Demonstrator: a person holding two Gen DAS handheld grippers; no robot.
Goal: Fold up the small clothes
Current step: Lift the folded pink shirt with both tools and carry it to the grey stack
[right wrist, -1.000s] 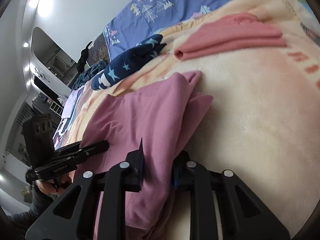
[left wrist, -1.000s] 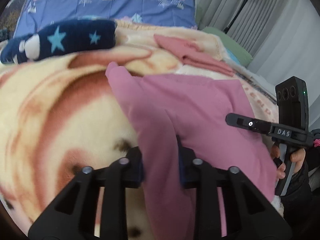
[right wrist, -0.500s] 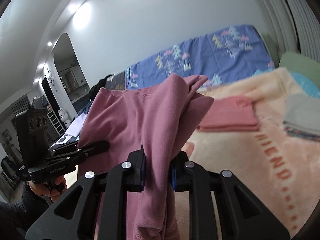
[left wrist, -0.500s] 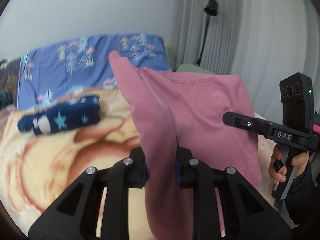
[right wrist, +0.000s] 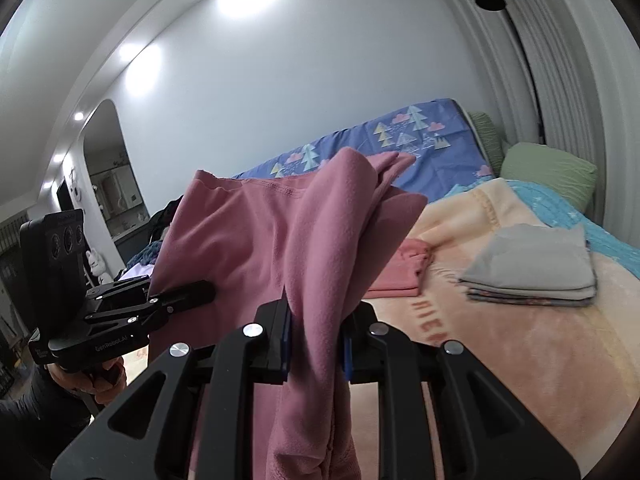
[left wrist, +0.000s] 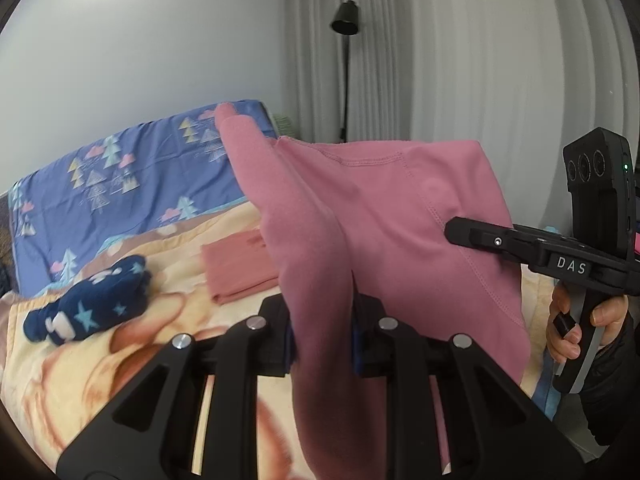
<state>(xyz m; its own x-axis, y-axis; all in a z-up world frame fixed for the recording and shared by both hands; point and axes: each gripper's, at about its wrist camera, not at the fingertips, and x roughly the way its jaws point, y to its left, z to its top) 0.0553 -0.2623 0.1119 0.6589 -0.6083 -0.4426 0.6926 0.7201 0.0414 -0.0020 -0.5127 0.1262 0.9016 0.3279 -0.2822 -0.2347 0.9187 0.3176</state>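
A pink fleece garment point(left wrist: 360, 216) hangs in the air between my two grippers, above the bed. My left gripper point(left wrist: 322, 332) is shut on one bunched edge of it. My right gripper point(right wrist: 316, 332) is shut on the other edge of the garment point(right wrist: 280, 240). The cloth is stretched between them and drapes down past the jaws. Each gripper also shows in the other's view: the right one point(left wrist: 456, 232) and the left one point(right wrist: 200, 292), both clamped on the cloth.
The bed has a peach blanket point(right wrist: 520, 344). On it lie a folded salmon garment point(left wrist: 236, 268), a navy star-print bundle point(left wrist: 92, 304) and a folded grey stack point(right wrist: 532, 268). A blue patterned sheet point(left wrist: 120, 184) and green pillow point(right wrist: 548, 172) lie behind. A floor lamp point(left wrist: 346, 24) stands by the curtains.
Both grippers have lifted the pink garment off the blanket and raised it high. It lay flat on the bed a second ago and now hangs between them.
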